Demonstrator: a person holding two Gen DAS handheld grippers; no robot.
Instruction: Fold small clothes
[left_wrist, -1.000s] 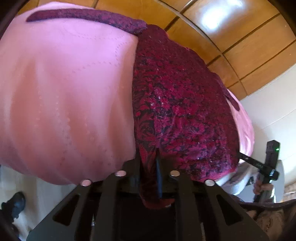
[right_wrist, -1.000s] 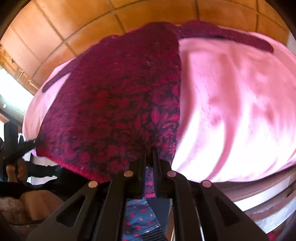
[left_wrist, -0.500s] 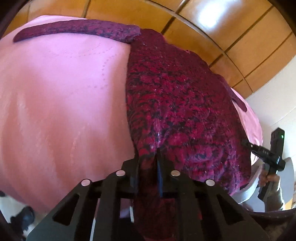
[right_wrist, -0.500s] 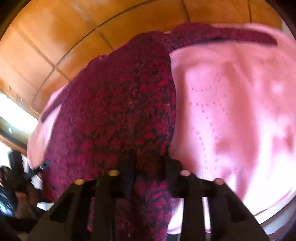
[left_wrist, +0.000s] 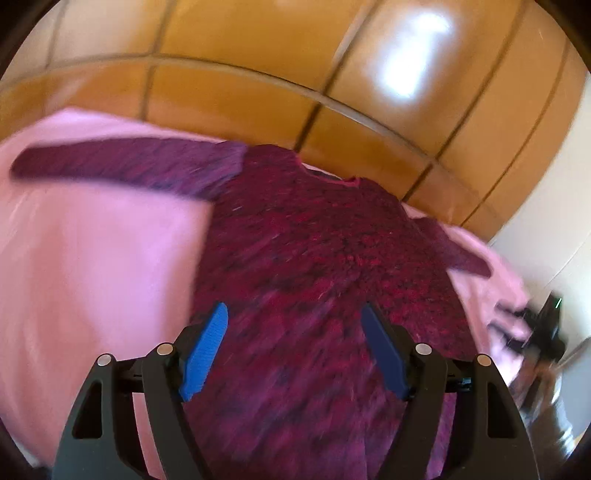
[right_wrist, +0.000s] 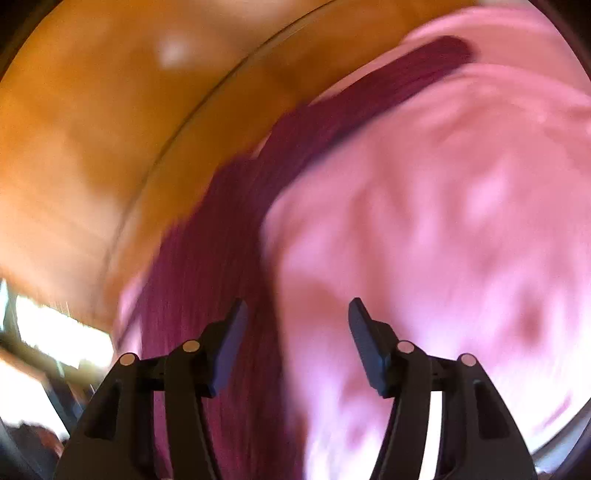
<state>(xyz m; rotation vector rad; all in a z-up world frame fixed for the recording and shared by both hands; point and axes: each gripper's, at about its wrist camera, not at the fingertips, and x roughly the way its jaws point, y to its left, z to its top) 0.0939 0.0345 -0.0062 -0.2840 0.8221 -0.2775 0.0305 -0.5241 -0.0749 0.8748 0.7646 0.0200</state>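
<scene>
A dark red knitted sweater (left_wrist: 317, 266) lies spread flat on a pink sheet (left_wrist: 92, 266), neck away from me, one sleeve (left_wrist: 122, 162) stretched left and the other (left_wrist: 454, 247) to the right. My left gripper (left_wrist: 295, 347) is open and empty above the sweater's lower body, blue pads wide apart. In the blurred right wrist view the sweater (right_wrist: 221, 266) runs up the left side with a sleeve (right_wrist: 399, 70) reaching to the upper right over the pink sheet (right_wrist: 443, 229). My right gripper (right_wrist: 295, 339) is open and empty over the sweater's edge.
A wooden panelled headboard (left_wrist: 280, 74) stands behind the bed, also in the right wrist view (right_wrist: 92, 129). The other gripper and a hand (left_wrist: 543, 332) show at the bed's right edge. A bright window area (right_wrist: 55, 332) is at the lower left.
Both grippers have let go of the sweater's hem and opened wide. The sweater now lies flat on the sheet. Both cameras are moving, the right one fast.
</scene>
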